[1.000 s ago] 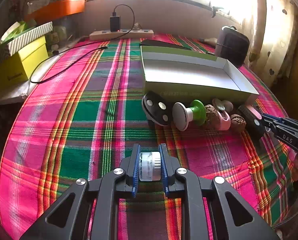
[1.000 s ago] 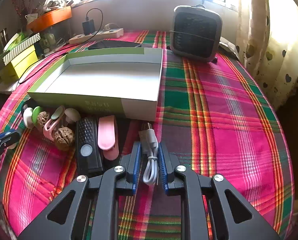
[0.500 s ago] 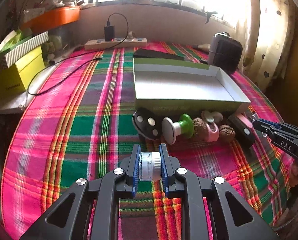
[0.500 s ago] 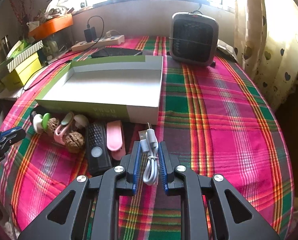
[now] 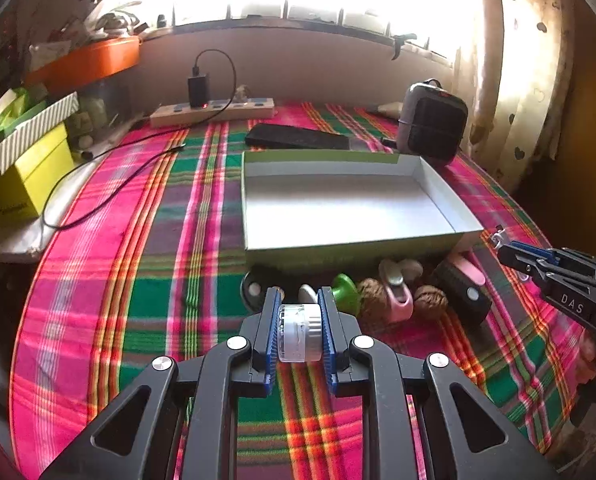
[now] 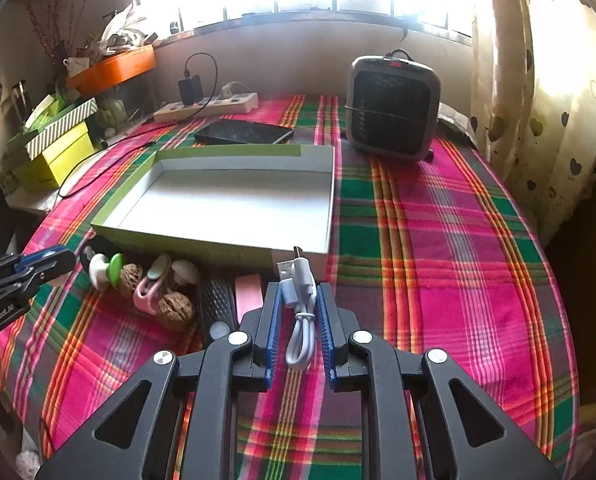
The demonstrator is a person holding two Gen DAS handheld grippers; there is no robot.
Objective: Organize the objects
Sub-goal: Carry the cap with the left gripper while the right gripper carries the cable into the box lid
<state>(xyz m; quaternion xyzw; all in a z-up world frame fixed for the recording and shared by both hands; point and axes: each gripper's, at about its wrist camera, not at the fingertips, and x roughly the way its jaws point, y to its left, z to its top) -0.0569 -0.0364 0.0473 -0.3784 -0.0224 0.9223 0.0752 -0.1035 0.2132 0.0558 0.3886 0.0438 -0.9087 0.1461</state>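
My left gripper [image 5: 298, 334] is shut on a small white and silver jar [image 5: 299, 332], held above the plaid cloth in front of the open green box [image 5: 354, 246]. My right gripper [image 6: 297, 322] is shut on a coiled white USB cable [image 6: 300, 312], held near the box's front right corner [image 6: 298, 250]. The box is empty. Along its front wall lie a green and white knob [image 6: 108, 270], two walnuts [image 6: 176, 308], a pink clip [image 6: 150, 288], a black remote [image 6: 216, 304] and a pink case [image 6: 248, 296]. The left gripper shows in the right wrist view [image 6: 58, 260], the right gripper in the left wrist view [image 5: 506, 250].
A black heater [image 6: 392, 108] stands behind the box at the right. A black phone [image 6: 242, 132], a power strip [image 6: 206, 108] with charger and cable, and yellow boxes [image 6: 58, 156] are at the back left. A curtain [image 6: 546, 100] hangs along the right edge.
Both grippers have risen with their loads, so the table and box look farther below. The left gripper has moved toward the row of objects in front of the box.
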